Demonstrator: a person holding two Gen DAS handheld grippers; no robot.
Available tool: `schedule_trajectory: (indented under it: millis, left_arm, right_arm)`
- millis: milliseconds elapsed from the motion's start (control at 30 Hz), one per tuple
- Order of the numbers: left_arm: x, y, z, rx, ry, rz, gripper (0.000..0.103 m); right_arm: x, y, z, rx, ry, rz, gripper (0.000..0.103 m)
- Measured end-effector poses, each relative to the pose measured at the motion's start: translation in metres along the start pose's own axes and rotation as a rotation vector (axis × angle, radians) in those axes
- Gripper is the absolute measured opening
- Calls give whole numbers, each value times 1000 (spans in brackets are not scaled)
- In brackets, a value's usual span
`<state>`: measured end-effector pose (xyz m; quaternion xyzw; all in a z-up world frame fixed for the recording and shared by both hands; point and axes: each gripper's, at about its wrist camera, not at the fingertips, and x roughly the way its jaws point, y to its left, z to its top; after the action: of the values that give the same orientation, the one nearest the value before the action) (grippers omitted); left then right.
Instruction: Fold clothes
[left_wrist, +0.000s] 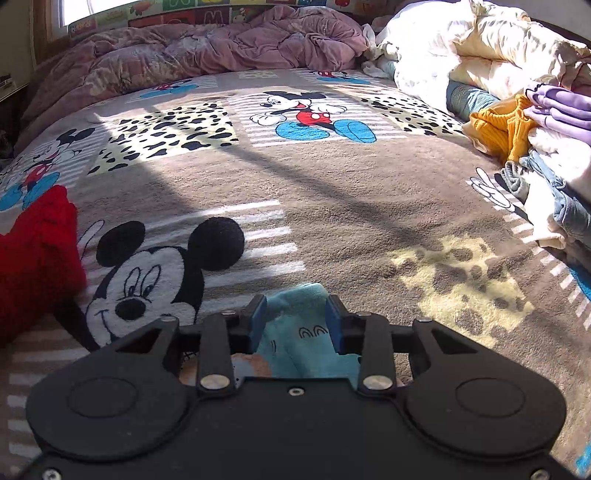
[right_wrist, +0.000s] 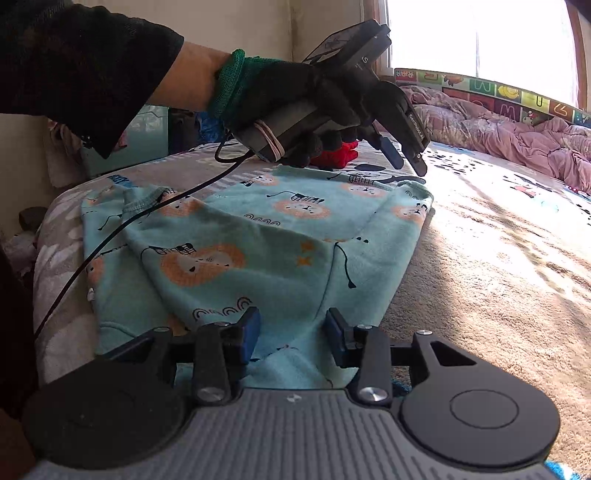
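Teal cloth is seen between the parted fingers of the left gripper (left_wrist: 295, 314) and of the right gripper (right_wrist: 293, 330). The teal garment (right_wrist: 258, 236) is spread at the bed (right_wrist: 498, 277) edge, a red garment (left_wrist: 33, 266) beyond.

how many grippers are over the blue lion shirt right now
2: the left gripper hangs above the shirt's far edge, and the right gripper sits at its near edge.

we can't see most of the teal garment (left_wrist: 306, 332) under the left tool (left_wrist: 295, 314), red cloth (left_wrist: 33, 258) cut off at the edge
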<state>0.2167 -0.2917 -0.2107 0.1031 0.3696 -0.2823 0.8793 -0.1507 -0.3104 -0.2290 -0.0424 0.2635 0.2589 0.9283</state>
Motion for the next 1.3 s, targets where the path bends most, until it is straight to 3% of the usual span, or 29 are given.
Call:
schedule_trajectory:
  millis: [100,167,467,600,733,833,967,1167,1300]
  left_arm:
    - [21,6,-7,-47,13,-3,34]
    - [33,9,-9,-56,34,0,46]
    - [33,5,-1,-53,74,28,51]
    - [-2,1,6,-7,58,101,52]
    - [-60,-4,12,36,-1,125,53]
    - [-105,-5,10,24,-62,136,68]
    - [-163,-6,-8,14,-105,135,68]
    - [-230,12,-68,-167,-132,134,68]
    - [-257,37,-123,-334,-110,118,66]
  right_arm:
    - [0,0,-1,2,2,5,42]
    - [1,-3,-1,11,8,15,42]
    - [1,-2,-1,18,1,17,43]
    - [-1,1,-2,11,-14,3,43]
    - [-11,0,-2,25,-61,-6,44]
    - [-34,-8,-1,112,-140,-2,43]
    - [-64,-25,-4,202,-203,-39,43]
    - [-82,-48,-13,296,-261,-131,41]
    - [-80,-39,-15,256,-255,-124,38]
